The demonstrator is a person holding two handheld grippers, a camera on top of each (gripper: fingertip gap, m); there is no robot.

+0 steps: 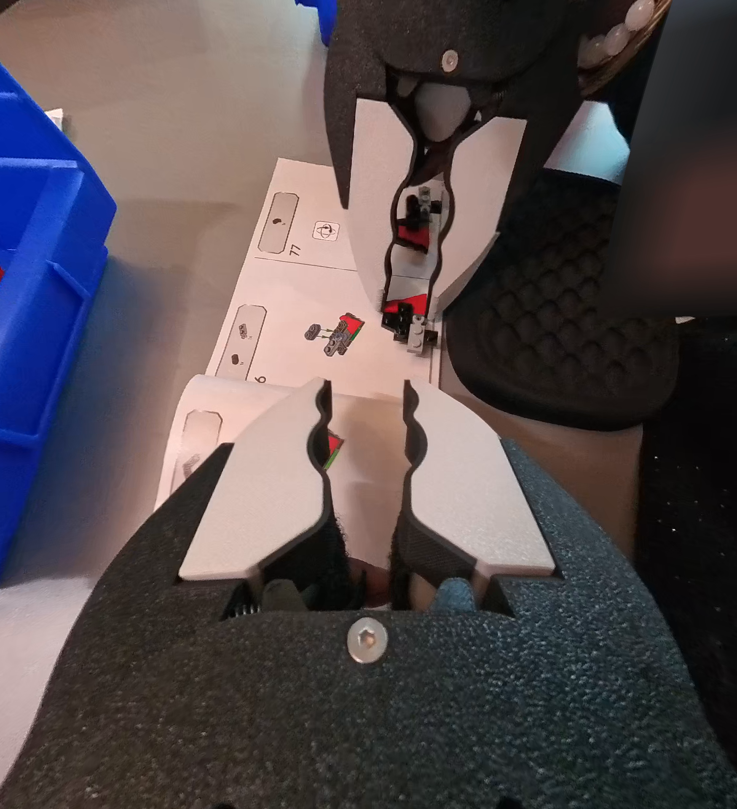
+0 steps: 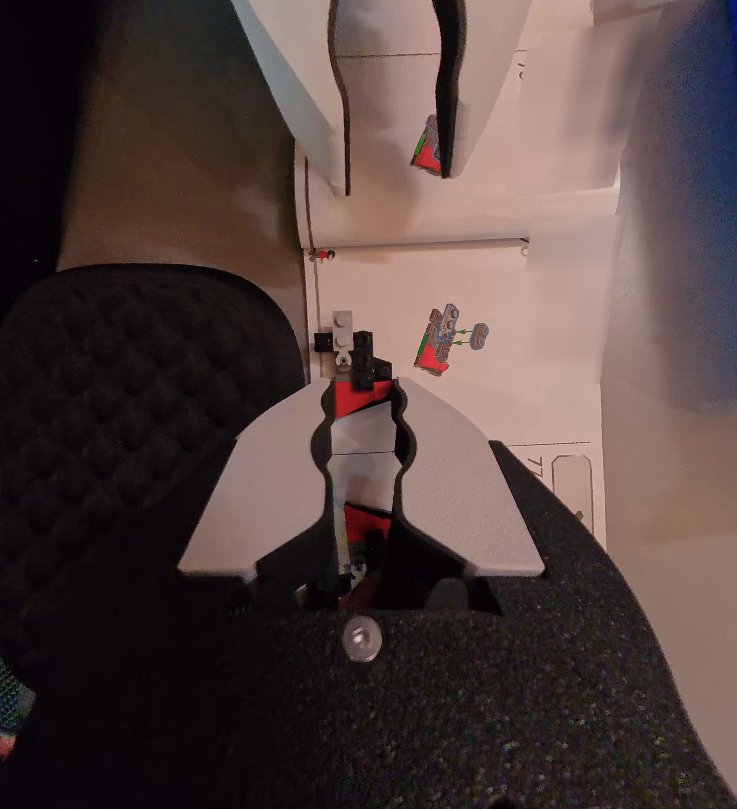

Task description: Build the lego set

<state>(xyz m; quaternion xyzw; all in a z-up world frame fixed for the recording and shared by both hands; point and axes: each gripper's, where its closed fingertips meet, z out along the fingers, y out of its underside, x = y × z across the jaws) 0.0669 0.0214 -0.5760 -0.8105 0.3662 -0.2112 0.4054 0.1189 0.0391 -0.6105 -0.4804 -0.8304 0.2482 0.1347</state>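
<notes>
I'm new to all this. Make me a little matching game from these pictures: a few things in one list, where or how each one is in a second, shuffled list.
Things:
1. left gripper
2. right gripper
3. blue plastic parts bin
4. black quilted pad

Places or states:
A. beside the white paper instruction booklet, toward the table edge
B. open, holding nothing
C. on the table, red pieces inside
D. shut on the small red, black and grey brick assembly

Pairs: 1-B, 2-D, 3-C, 4-A

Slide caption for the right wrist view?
Right gripper pinches a small red, black and grey lego assembly over the open instruction booklet.
</notes>
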